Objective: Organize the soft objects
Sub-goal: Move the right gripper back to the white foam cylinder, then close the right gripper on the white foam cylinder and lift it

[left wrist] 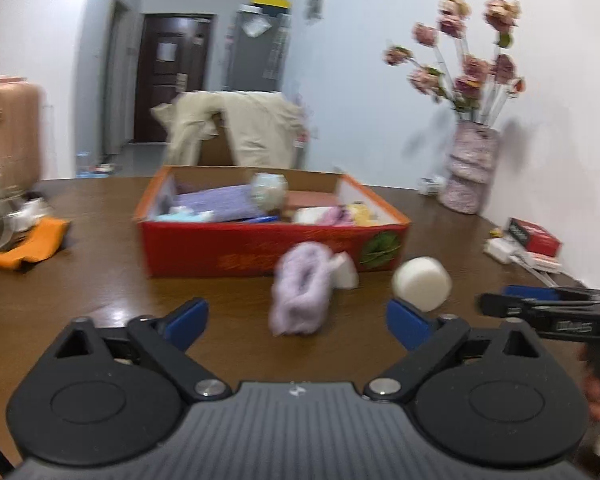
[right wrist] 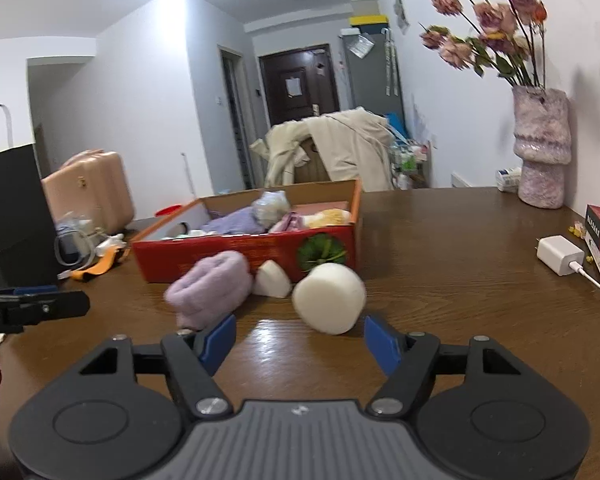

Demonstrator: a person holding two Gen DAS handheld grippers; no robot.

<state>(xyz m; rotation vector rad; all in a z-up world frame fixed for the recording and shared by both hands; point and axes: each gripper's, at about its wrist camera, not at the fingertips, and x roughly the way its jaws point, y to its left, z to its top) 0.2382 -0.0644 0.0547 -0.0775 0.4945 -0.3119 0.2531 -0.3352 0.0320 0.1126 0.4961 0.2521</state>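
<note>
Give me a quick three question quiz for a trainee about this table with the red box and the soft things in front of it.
1. True or false: the purple fluffy roll already lies inside the red cardboard box.
2. Which item lies nearest the right gripper? A) white foam cylinder B) white charger C) flower vase
3. Fill in: the small white foam wedge sits between the purple roll and the ____.

Key: 1 false, it lies on the table in front of the box. 2 A. 3 white foam cylinder.
</note>
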